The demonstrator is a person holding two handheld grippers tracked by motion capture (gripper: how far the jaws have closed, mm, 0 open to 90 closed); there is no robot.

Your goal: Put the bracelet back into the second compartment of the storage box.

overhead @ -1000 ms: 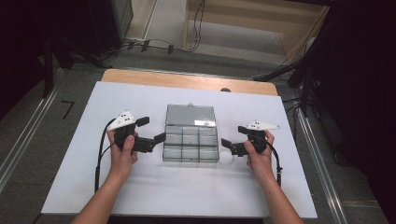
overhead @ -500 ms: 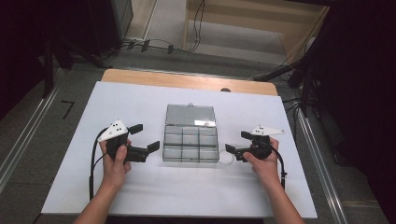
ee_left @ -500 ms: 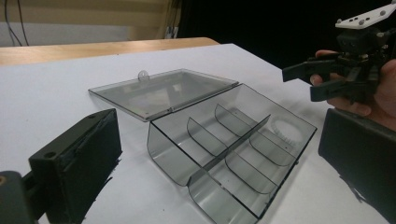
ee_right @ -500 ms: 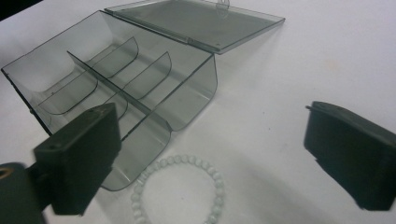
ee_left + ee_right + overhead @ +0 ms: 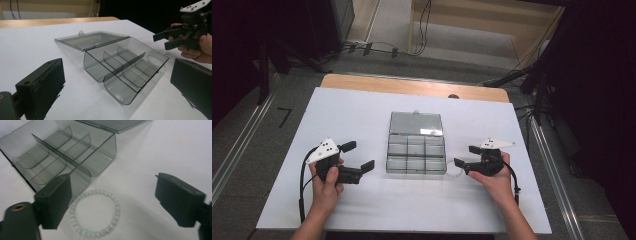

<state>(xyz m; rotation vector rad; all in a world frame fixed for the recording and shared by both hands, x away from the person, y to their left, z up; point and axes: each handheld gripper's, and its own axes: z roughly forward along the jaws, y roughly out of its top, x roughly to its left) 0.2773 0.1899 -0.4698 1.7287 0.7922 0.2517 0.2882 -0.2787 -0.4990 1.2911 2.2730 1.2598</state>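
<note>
A clear grey compartment box (image 5: 417, 150) lies mid-table with its lid (image 5: 416, 124) folded back flat and its compartments bare. A bracelet of pale beads (image 5: 117, 210) lies on the white table just off the box's front right corner (image 5: 455, 172). My left gripper (image 5: 358, 156) is open, a short way left of the box, nothing between its jaws. In the left gripper view the box (image 5: 125, 67) sits ahead between the jaws. My right gripper (image 5: 466, 156) is open beside the box's right side, its jaws on either side of the bracelet without touching it.
The white table top (image 5: 362, 110) ends in a wooden strip (image 5: 412, 86) at the far edge. Cables (image 5: 377, 47) run over the floor beyond. Dark stands rise at the right (image 5: 542, 85). In the left gripper view the right gripper (image 5: 161, 42) shows beyond the box.
Both grippers have drawn back from the box's sides. The left one moved left and toward the person; the right one shifted slightly right, uncovering the bracelet.
</note>
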